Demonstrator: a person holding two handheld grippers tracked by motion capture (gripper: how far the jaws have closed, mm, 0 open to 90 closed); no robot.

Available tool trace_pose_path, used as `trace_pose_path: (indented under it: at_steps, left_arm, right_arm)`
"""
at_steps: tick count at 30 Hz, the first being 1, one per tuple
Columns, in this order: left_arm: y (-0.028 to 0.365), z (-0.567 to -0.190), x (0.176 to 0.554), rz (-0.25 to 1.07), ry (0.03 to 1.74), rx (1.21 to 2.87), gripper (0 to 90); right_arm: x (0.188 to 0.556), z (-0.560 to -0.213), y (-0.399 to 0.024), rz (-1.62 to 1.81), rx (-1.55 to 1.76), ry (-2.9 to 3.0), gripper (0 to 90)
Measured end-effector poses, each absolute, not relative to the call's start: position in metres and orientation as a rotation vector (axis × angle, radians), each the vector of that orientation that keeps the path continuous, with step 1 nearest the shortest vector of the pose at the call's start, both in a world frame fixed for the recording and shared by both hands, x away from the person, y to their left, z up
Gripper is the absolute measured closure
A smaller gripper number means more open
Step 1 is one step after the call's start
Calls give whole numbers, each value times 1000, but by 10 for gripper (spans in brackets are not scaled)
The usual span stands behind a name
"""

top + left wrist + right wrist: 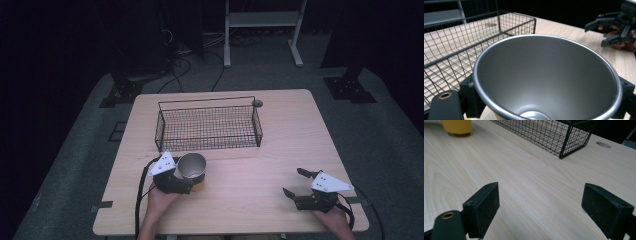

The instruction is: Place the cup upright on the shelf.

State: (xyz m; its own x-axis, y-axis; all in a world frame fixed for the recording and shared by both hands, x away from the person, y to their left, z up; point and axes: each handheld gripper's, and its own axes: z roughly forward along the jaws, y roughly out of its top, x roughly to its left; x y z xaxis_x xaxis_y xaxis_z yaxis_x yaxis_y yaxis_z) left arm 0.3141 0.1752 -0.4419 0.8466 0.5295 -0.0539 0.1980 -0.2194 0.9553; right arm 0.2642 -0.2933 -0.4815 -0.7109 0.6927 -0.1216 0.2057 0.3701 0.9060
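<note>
Now keep the left tongs (186, 186) clamped on the cup (192, 170), just in front of the wire basket (208, 126); lift straight, clear the near rim, lower gently inside. Smooth steel interior, flared round mouth, yellow outside. Thin black mesh, pale wood-grain surface (280, 140). Right tongs (296, 183) spread wide, holding nothing.

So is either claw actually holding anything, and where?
The left claw grips the metal cup around its body, jaws on opposite sides. The right claw is open, holding nothing.
</note>
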Motion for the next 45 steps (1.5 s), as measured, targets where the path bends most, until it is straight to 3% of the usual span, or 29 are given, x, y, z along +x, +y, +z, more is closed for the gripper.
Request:
trace_pose_path:
  at_steps: [45]
  left_arm:
    - [168, -386, 368, 283, 511, 1786, 122]
  right_arm:
    - [265, -481, -295, 1332, 783, 2144, 137]
